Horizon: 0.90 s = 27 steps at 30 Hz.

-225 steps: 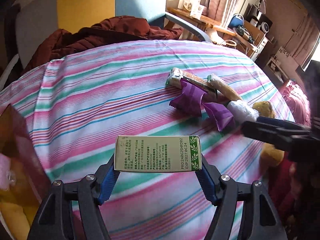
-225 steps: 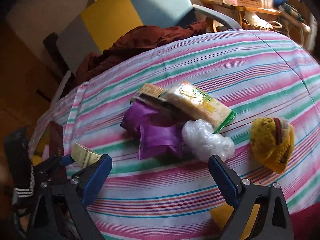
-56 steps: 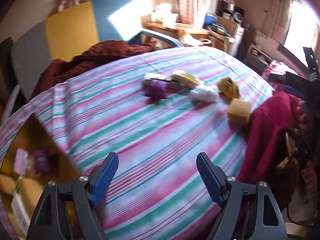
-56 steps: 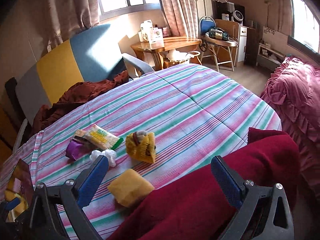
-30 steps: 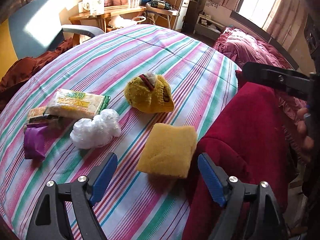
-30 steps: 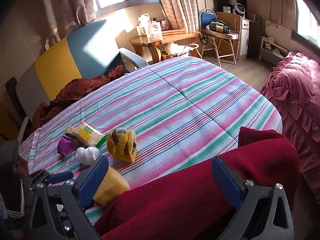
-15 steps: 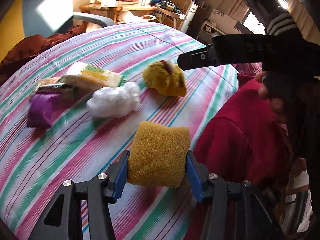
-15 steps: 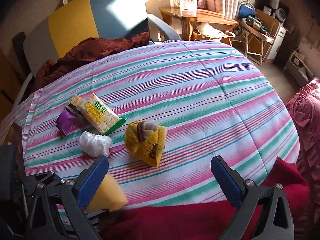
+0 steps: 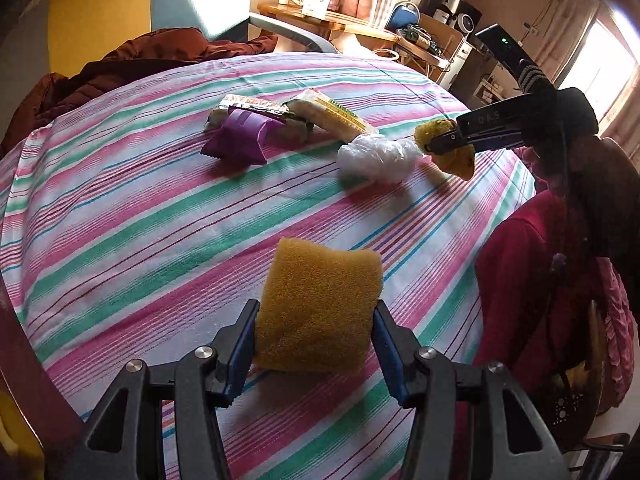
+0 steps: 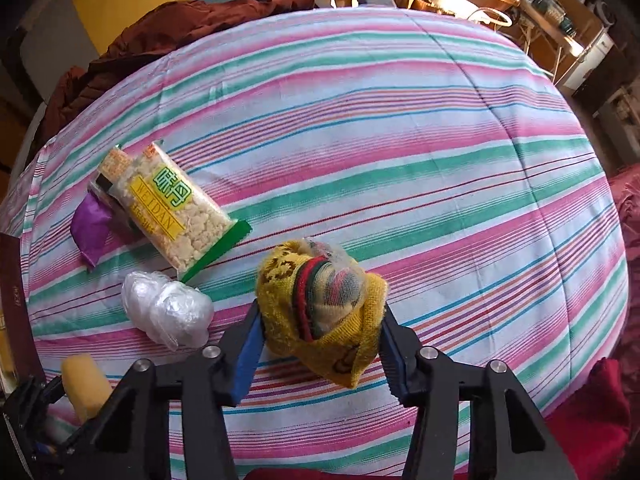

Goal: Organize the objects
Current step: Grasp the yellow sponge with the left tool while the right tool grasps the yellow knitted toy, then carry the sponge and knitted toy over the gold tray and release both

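My left gripper [image 9: 315, 320] is shut on a yellow sponge [image 9: 318, 300], held a little above the striped bedspread [image 9: 140, 220]. The right wrist view shows that sponge [image 10: 86, 388] at the lower left. My right gripper [image 10: 320, 324] points steeply down with its jaws closing on a yellow knitted bundle [image 10: 320, 312], and both pads touch its sides. From the left wrist view, the right gripper [image 9: 436, 144] pinches the same bundle [image 9: 460, 162] at the far right of the bed.
A crumpled white plastic bag [image 10: 168, 312], a rice-cracker packet [image 10: 176, 216] and a purple pouch [image 9: 240, 140] lie in a cluster on the bedspread. A brown jacket [image 9: 140, 56] sits at the far edge. Red cloth [image 9: 520, 280] lies on the right, a dark box [image 10: 12, 300] on the left.
The right gripper dropped onto the yellow knitted bundle and closed from wide open onto its sides. The left gripper, holding the sponge, shifted left away from the red cloth.
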{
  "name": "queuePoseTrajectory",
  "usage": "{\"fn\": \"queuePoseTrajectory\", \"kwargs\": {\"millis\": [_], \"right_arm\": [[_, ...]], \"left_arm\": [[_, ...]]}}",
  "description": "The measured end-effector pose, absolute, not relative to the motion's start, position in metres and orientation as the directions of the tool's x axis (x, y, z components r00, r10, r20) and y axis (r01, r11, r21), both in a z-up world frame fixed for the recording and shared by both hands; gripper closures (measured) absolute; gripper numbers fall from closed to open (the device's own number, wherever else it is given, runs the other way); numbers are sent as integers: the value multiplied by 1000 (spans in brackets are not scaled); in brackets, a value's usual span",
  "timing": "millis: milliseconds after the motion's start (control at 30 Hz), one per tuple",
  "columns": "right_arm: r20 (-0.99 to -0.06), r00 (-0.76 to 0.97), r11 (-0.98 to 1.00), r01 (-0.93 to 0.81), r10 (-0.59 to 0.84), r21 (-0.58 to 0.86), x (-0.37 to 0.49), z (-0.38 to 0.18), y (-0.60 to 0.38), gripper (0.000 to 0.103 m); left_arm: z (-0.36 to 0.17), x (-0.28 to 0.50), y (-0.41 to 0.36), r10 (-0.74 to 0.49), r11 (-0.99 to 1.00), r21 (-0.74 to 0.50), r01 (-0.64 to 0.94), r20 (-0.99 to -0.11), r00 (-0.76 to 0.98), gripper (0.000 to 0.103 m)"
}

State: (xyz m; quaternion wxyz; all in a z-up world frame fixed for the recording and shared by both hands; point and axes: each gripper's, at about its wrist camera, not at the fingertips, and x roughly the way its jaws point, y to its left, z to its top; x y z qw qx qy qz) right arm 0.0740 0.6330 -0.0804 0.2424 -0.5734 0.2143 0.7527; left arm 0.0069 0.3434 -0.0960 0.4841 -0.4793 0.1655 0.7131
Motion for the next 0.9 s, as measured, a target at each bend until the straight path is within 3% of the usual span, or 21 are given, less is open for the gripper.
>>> {"fn": "queuePoseTrajectory", "kwargs": {"millis": [500,900], "right_arm": [[-869,-433,-805,-589,240,71,120,1,562,53],[-811,-583,-933,-320,57,165,52,9,432,53]], "left_arm": [[-60,5,283,575,-549,-237,-801,-803,-157,48],[-19,-13,189,592,-686,-240,-687,-733,-335,48]]}}
